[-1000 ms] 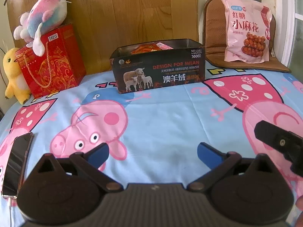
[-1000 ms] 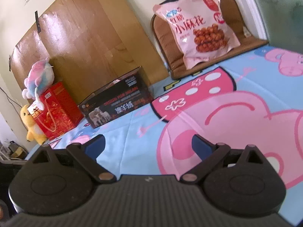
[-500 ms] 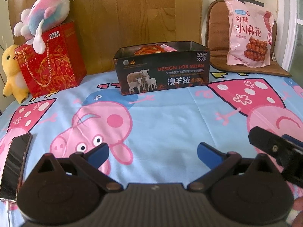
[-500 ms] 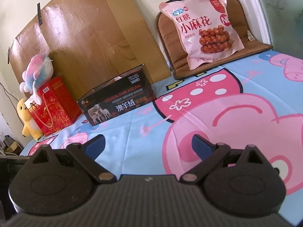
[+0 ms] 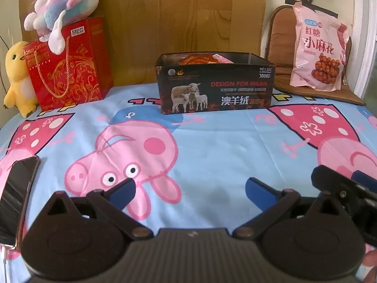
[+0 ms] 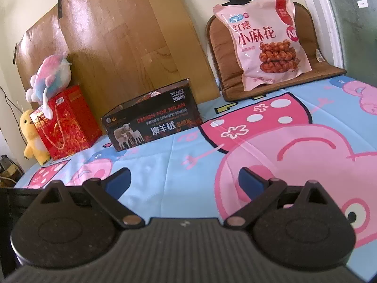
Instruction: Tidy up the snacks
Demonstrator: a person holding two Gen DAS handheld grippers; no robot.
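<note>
Hovering low over the cartoon-pig bedsheet (image 5: 212,141), both grippers have their blue fingers spread apart with nothing between them: the left gripper (image 5: 189,188) and the right gripper (image 6: 183,179). From the right fingers (image 6: 249,180), the pink snack bag (image 6: 266,40) lies ahead and to the right, standing upright with its long axis vertical against a brown seat cushion (image 6: 235,75). From the left fingers (image 5: 122,192) it sits farther off, at far right, so the right hand looks the nearer one for a pickup. Straight ahead of the left gripper stands the open black box (image 5: 215,85), orange packets showing inside. It reads "DESIGN FOR MILAN", "NO.L102", "3000D" and "澳羊绒"; the bag reads "红糖 小麻花". Further left stand a red gift bag (image 5: 68,66) and a phone (image 5: 16,195).
</note>
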